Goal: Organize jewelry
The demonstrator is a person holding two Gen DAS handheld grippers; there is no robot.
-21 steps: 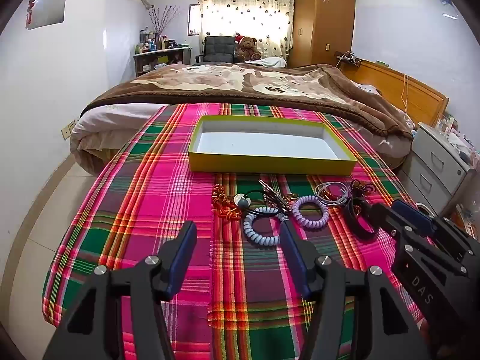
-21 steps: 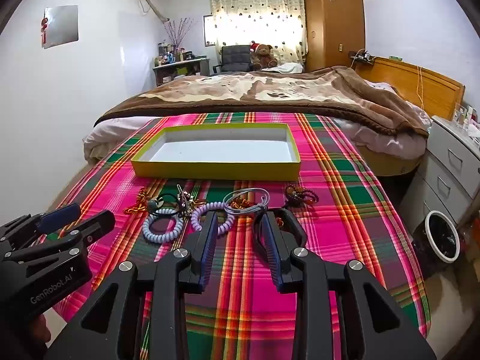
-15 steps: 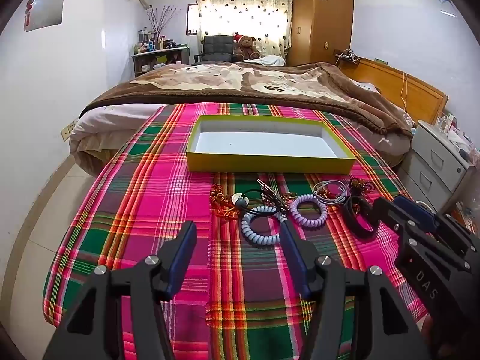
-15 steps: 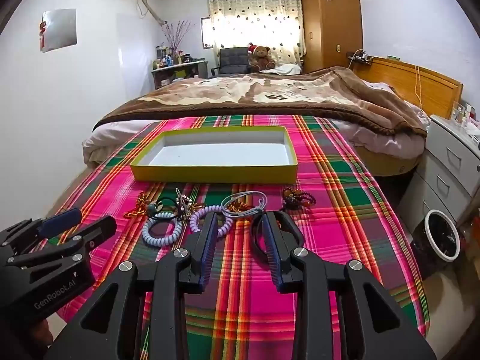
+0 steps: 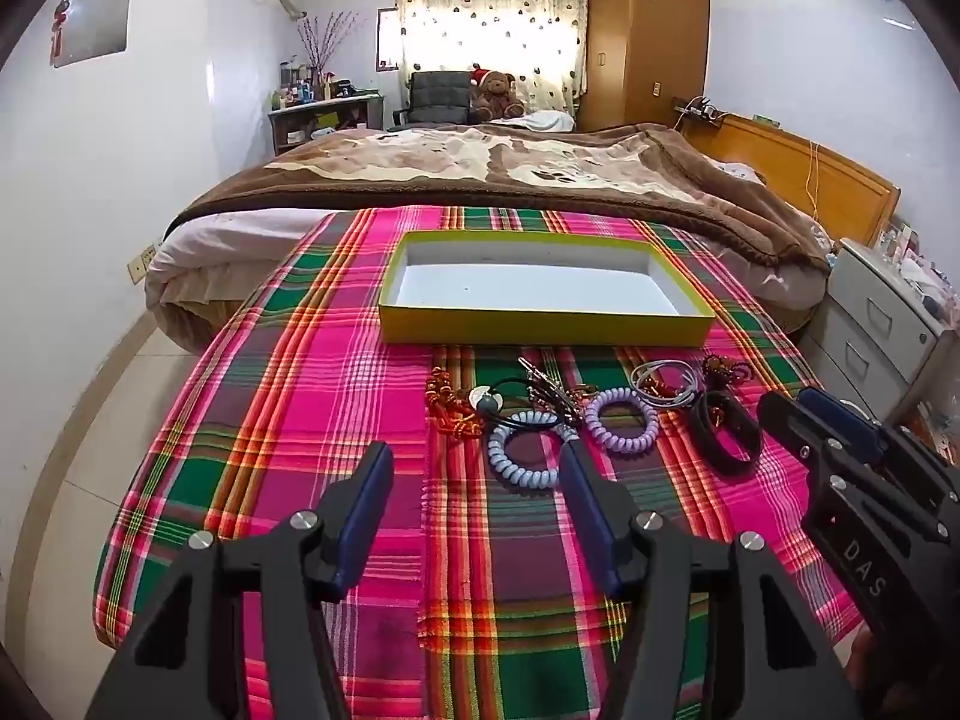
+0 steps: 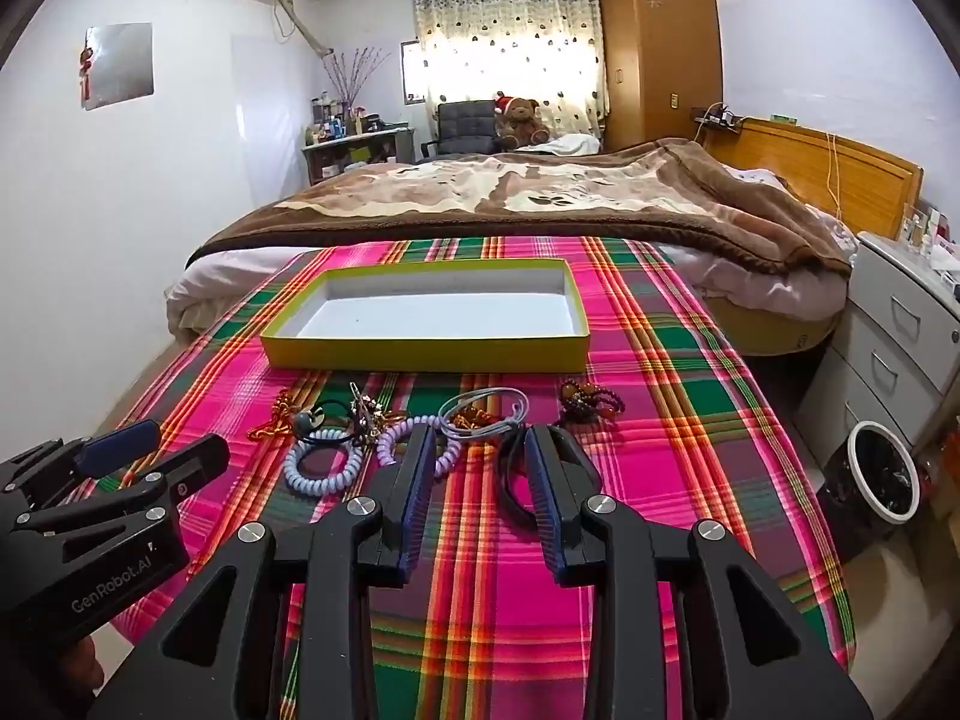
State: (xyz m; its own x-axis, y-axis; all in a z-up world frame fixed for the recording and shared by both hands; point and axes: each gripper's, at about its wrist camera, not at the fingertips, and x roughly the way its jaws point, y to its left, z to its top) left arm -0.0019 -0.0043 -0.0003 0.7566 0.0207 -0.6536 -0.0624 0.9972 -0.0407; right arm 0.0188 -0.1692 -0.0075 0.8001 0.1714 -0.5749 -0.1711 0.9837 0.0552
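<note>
Jewelry lay strewn on the plaid table before the yellow tray; the black band sat at the part-open, empty right tongs, nearer than the wide left tongs.

Brown blanket across frame centre; teddy bear on dark armchair at top centre; wooden wardrobe upper right; white drawers at right edge.

Your yellow tray, white inside, sits flat at frame centre. Just below it lies the jewelry row: orange beads, pale blue coil, lilac coil, black band, brown beads.
</note>
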